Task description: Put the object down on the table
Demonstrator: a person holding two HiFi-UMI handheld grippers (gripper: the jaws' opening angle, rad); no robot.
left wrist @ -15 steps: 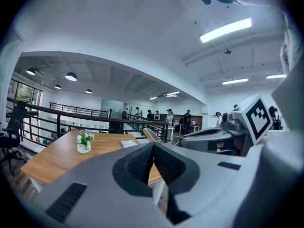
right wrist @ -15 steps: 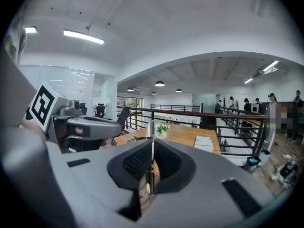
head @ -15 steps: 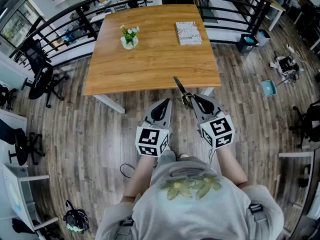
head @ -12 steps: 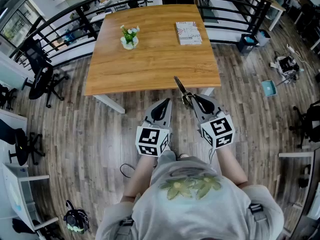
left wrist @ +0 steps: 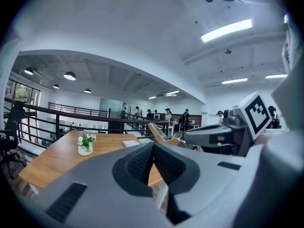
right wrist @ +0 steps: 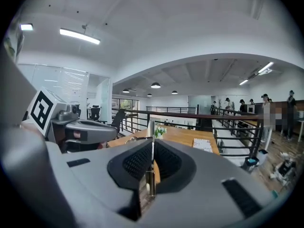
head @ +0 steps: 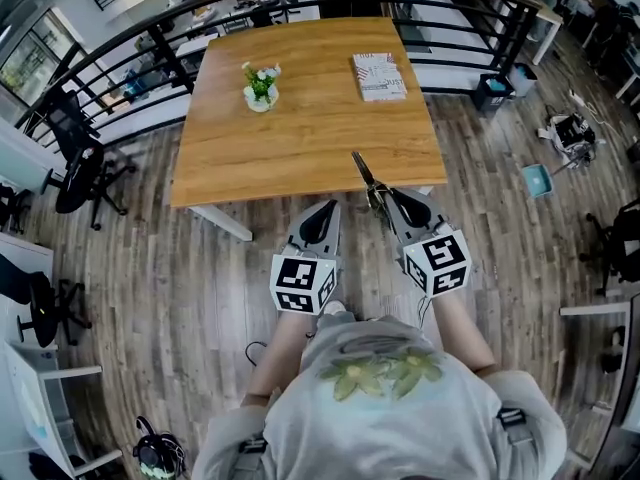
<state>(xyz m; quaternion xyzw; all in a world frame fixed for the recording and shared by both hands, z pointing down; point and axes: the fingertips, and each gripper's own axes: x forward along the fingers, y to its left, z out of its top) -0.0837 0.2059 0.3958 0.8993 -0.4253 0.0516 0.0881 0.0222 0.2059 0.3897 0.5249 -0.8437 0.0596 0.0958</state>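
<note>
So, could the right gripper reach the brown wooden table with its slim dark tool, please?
Likely yes: the right gripper, shut on the slim dark tool, is at the bare near edge of the brown wooden table.

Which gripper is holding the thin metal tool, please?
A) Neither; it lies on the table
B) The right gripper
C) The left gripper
B: the right gripper is shut on the tool, which sticks out ahead of it, while the left gripper is shut with nothing in it.
</note>
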